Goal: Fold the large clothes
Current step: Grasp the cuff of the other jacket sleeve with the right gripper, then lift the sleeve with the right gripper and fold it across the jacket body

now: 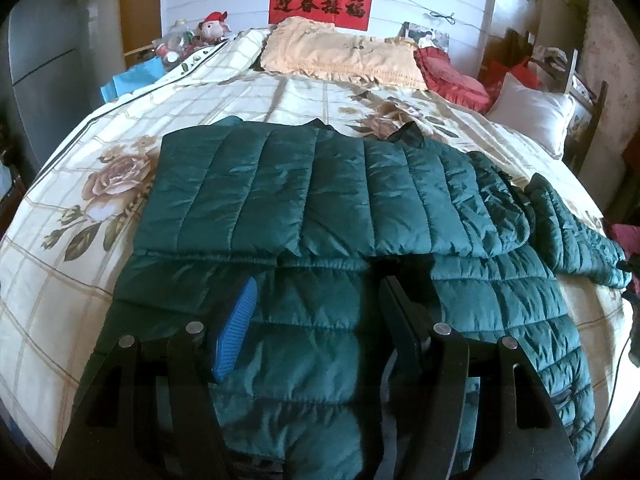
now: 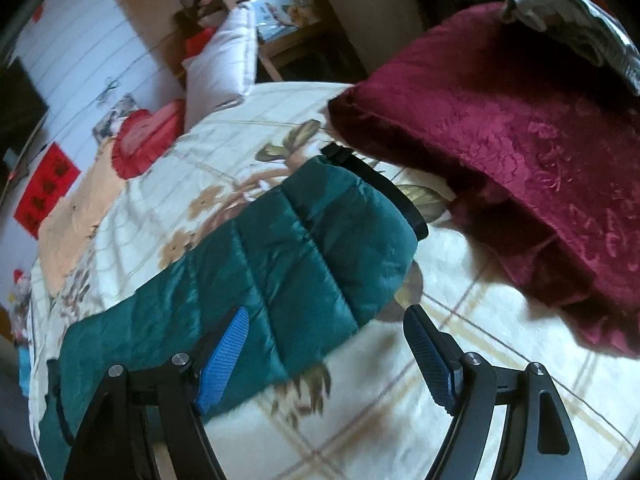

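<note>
Jacket (image 1: 320, 200) lies half-folded on the bed (image 1: 60, 280), left tongs (image 1: 316, 296) apart over its near hem, right tongs (image 2: 326, 324) apart above its sleeve (image 2: 320, 240).

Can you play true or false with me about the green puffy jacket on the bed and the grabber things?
1. The green jacket lies on a flowery bedspread. True.
2. The right gripper is squeezing the jacket's sleeve. False: its jaws stand apart and the sleeve lies under them, unpinched.
3. A dark red cushion sits past the sleeve's cuff. True.
4. The sign on the wall above the bed is blue. False: it is red with dark characters.
5. The left gripper hovers over the jacket with open jaws. True.
</note>
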`<state>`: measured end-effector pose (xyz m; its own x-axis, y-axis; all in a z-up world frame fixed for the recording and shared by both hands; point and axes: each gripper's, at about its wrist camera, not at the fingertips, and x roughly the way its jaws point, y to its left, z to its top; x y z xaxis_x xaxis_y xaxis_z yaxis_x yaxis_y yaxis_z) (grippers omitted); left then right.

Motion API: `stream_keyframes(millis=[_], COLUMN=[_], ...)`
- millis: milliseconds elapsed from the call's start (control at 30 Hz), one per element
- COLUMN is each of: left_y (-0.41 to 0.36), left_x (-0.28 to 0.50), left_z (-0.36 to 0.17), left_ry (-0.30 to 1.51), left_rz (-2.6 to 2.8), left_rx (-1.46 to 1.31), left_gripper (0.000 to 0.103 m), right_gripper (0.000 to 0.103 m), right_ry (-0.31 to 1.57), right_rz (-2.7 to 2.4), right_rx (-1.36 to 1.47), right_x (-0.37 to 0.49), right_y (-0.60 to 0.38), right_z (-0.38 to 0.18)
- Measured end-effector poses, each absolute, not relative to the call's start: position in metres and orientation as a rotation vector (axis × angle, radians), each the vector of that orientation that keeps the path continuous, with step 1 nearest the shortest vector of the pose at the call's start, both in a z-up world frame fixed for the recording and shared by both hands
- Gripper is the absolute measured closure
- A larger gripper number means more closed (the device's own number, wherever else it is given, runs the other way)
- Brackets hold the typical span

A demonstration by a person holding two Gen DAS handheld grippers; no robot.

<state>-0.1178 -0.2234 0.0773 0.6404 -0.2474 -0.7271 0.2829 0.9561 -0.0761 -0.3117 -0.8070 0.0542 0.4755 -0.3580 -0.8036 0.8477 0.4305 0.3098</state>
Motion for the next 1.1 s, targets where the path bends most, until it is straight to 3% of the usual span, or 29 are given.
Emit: stream_keyframes(millis=[167, 233, 267, 400, 833, 1100], left_y=[-0.218, -0.215, -0.214, -0.210, -0.207, -0.191], left_x=[-0.116, -0.115, -0.116, -0.115, -0.121, -0.123], left_z=[0.078, 0.078, 0.078, 0.079, 0.099, 0.110], left_ry=[0.823, 0.824, 0.825, 0.821, 0.780, 0.755], left_rz=[-0.287, -0.279, -0.277, -0.274, -0.301, -0.286], left_rx=[0.050, 0.046, 0.045, 0.035, 0.007, 0.004], left_gripper=[0.039, 0.039, 0.039, 0.039, 0.039, 0.039], right_gripper=[0.026, 0.049, 0.066, 0.089, 0.093, 0.093], right_ry=[0.676, 0.683, 0.686, 0.646, 0.533, 0.565], right_rz=[-0.914, -0.930, -0.934, -0.892, -0.523, -0.303], right_rx=[0.781, 0.755, 0.746, 0.761, 0.506, 0.404], right_x=[-0.303, -0.300, -0.298, -0.304, -0.280, -0.223], right_y=[-0.821, -0.825, -0.827, -0.825, -0.717, -0.630], right_z=[0.052, 0.052, 0.052, 0.063, 0.185, 0.208])
